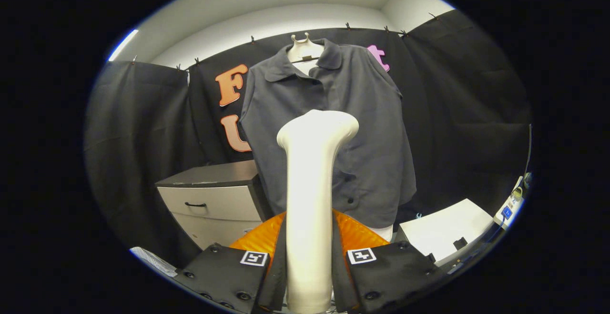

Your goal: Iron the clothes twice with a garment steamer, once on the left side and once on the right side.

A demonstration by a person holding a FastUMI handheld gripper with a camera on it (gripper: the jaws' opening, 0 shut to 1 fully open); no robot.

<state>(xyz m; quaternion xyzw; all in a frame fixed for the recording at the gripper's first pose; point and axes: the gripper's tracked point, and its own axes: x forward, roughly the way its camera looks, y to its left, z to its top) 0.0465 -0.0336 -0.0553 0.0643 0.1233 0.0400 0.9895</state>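
Gripper (310, 268) clamped on the steamer (312, 195), both fingers pressing its handle; head stands upright between them. Shirt (343, 128) hangs on a mannequin beyond the head, apart from it, cabinet (214, 199) to its left. My read: 0 of 2 passes started. I'd bring the head onto the left panel near the collar, keep it flat, then draw down slowly and straight.

Booth interior. Black cloth wall (143, 128) pinned w/ clips below a white wall (267, 25) and ceiling; strip light (123, 45) at approx. 10 o'clock. Drawer cabinet (214, 202), dark top, black handle, at 7 o'clock. White box (445, 230) and power strip (509, 209) at 4 o'clock.
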